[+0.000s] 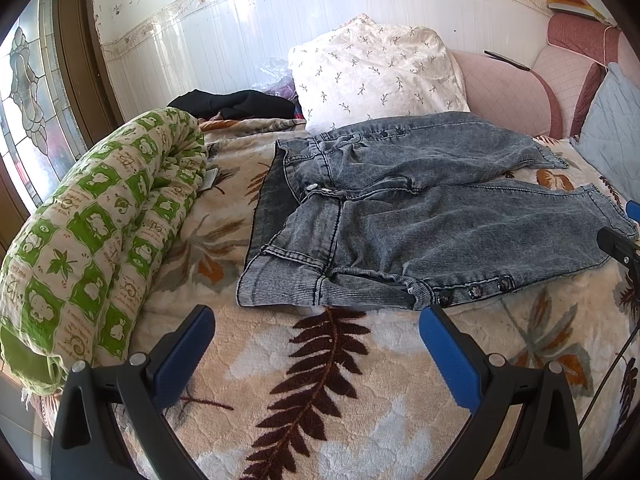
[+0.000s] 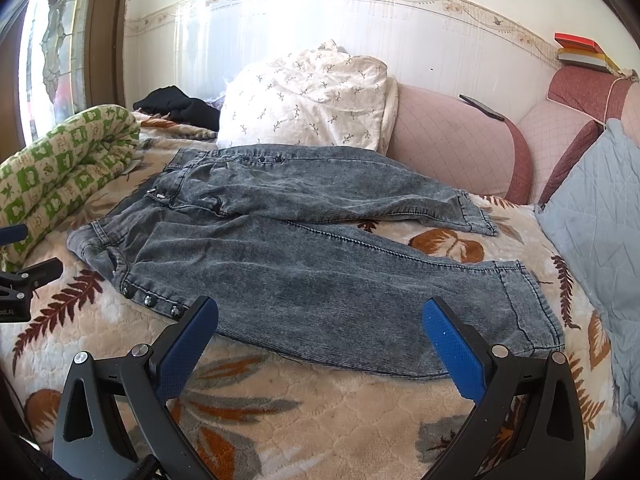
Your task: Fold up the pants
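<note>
Grey acid-washed jeans [image 1: 420, 208] lie spread out on the leaf-patterned blanket, waistband to the left, both legs running right and slightly apart. They also show in the right wrist view [image 2: 320, 256]. My left gripper [image 1: 316, 320] is open and empty, hovering just in front of the near waistband corner. My right gripper [image 2: 320, 312] is open and empty, just above the near leg's front edge. The right gripper's tip shows at the right edge of the left view [image 1: 620, 246].
A rolled green-and-white quilt [image 1: 92, 232] lies along the left. A floral pillow [image 1: 376, 72] and black clothing [image 1: 236, 104] sit behind the jeans. A pink headboard [image 2: 452, 144] and a light blue cushion [image 2: 600, 224] are at the right.
</note>
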Motion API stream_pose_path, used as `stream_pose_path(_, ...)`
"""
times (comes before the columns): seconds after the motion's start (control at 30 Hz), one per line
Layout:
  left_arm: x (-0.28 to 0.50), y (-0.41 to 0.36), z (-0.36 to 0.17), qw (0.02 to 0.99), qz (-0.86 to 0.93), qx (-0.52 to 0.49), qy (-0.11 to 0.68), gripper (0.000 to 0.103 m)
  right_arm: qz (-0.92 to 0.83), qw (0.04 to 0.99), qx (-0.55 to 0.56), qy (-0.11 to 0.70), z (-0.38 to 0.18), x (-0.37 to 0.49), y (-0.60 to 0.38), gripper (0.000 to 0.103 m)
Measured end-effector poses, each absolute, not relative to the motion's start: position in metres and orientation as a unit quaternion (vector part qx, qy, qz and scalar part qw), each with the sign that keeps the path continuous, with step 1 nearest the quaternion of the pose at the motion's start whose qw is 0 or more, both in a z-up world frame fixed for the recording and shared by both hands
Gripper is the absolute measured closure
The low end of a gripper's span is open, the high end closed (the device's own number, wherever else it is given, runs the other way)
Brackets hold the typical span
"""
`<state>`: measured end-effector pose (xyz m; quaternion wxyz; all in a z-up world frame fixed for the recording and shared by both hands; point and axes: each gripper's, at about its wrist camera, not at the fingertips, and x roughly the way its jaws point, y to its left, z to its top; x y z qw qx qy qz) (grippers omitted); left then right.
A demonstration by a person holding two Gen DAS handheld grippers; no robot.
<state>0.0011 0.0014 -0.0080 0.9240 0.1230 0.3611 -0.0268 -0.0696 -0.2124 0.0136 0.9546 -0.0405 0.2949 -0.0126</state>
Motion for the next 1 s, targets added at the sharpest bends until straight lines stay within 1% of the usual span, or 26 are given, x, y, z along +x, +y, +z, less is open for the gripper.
stream_pose_path(1.0,0.0032,-0.0005,-0.0071,0.926,-0.023,0.140,0.351,0.000,-0.011,0.957,-0.033,0.288,0.0179,-0.0727,-0.2163,0.000)
